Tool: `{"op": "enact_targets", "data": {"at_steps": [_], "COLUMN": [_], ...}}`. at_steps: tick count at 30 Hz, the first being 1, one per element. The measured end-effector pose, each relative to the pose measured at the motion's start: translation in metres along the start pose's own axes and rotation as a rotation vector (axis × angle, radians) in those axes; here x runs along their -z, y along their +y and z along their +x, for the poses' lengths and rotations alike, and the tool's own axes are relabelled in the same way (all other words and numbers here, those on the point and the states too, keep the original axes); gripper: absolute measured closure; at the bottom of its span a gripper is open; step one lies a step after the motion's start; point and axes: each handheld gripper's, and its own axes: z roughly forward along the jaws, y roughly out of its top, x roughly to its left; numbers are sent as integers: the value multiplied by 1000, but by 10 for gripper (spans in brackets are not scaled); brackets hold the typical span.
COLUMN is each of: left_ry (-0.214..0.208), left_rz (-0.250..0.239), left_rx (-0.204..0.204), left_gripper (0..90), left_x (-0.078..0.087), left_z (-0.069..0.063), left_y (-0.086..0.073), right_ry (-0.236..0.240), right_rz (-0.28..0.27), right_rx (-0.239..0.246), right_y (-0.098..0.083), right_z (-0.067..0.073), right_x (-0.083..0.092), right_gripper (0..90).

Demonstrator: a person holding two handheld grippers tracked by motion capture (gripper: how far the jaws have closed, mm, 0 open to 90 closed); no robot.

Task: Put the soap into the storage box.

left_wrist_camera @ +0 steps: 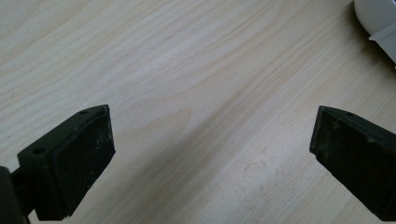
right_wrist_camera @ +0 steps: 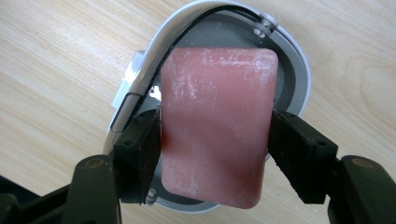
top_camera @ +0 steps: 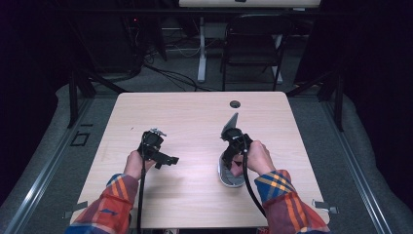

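Pink soap bar [right_wrist_camera: 215, 126] sat in white oval soap dish [right_wrist_camera: 140, 84] on table [top_camera: 195, 117], near right front edge, under right tongs [right_wrist_camera: 215, 149]. Right tongs clamped on soap bar, pads pressed on its two long sides about mid-length. Left tongs [left_wrist_camera: 210, 158] spread wide apart, nothing between, hovered over bare table; corner of dish at far edge of left gripper view. In high view, left tongs [top_camera: 160, 153] well apart from dish [top_camera: 229, 178]. Bar looked dry, chalky white bloom on top, rounded corners. Judged stiff, fairly light, likely slick if wet and prone to dent under hard squeeze. Best hold across flat long sides at middle, as here; corners would slip. Dish light plastic with hinged lid part, likely to slide or tip if bar dragged; steadying with left tongs sensible.
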Motion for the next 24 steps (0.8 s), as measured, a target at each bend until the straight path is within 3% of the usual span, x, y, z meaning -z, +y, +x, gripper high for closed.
{"op": "enact_targets", "data": {"at_steps": [4,5,7,9,10,12,16,17,18,19,22,24], "left_ry": [0,-1,-2,-3,-3,-5,-7,-7,-7,-8,-9,-11], "left_rz": [-1,0,0,1,1,1,0,0,0,-2,-3,-7], "left_rx": [-1,0,0,0,0,0,0,0,0,1,2,4], "left_gripper": [0,0,0,0,0,0,0,0,0,0,0,0], "left_x": [0,0,0,0,0,0,0,0,0,0,0,0], "left_z": [0,0,0,0,0,1,1,1,1,1,1,1], "left_y": [0,0,0,0,0,0,0,0,0,0,0,0], "right_ry": [73,75,84,80,93,81,73,80,80,61,54,39], "right_rz": [-40,-17,-44,-49,-101,-80,-130,-167,-167,-161,-169,-208], "right_rx": [-16,0,-5,22,-5,39,44,22,22,57,66,78], "right_y": [-9,-10,-13,-15,-18,-19,-26,-29,-29,-34,-38,-46], "right_z": [-4,-5,-4,-6,-5,-9,-16,-16,-16,-22,-26,-32], "right_x": [5,8,8,12,11,18,25,26,26,33,37,45], "right_gripper": [422,473,492,504,507,507,489,481,481,456,432,383]}}
